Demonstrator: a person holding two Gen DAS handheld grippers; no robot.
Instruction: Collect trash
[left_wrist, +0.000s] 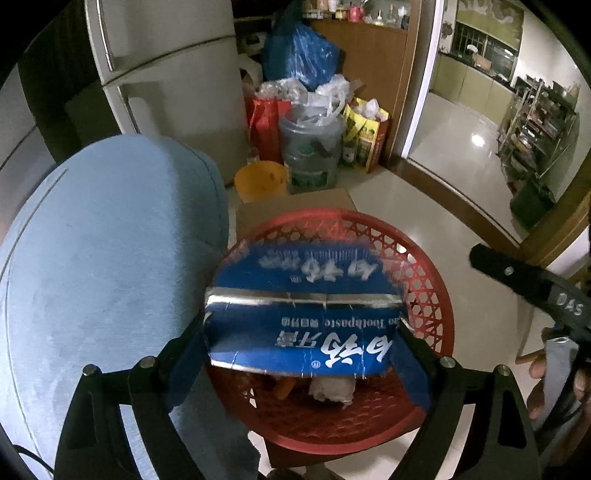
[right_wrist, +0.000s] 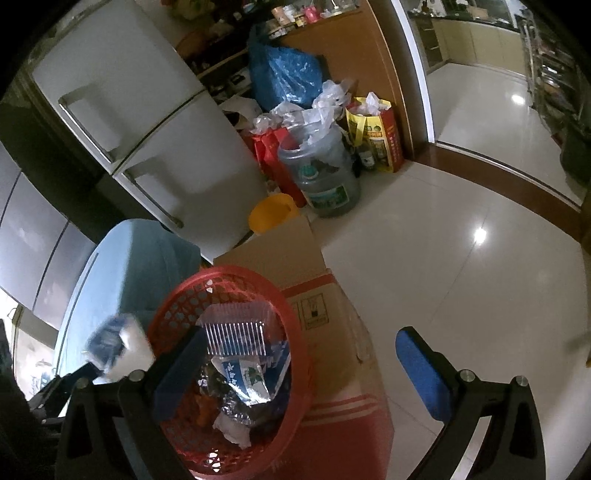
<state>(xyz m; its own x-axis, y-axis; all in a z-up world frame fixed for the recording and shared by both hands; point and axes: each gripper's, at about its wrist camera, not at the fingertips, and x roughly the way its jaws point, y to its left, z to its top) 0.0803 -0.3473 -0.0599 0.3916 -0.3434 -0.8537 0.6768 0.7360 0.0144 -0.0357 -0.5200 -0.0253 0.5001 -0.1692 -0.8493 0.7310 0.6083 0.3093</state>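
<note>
Glossy tiled floor (right_wrist: 461, 258); grey fridge (right_wrist: 147, 122)

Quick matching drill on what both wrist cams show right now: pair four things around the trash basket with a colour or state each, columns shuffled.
Things:
1. toothpaste box
2. basket
3. right gripper
4. small bucket

States:
a. yellow, on the floor by the fridge
b. red lattice plastic, trash inside
c. blue, between the left gripper's pads above the basket
d. jaws apart, nothing between them

Pairs: 1-c, 2-b, 3-d, 4-a
</note>
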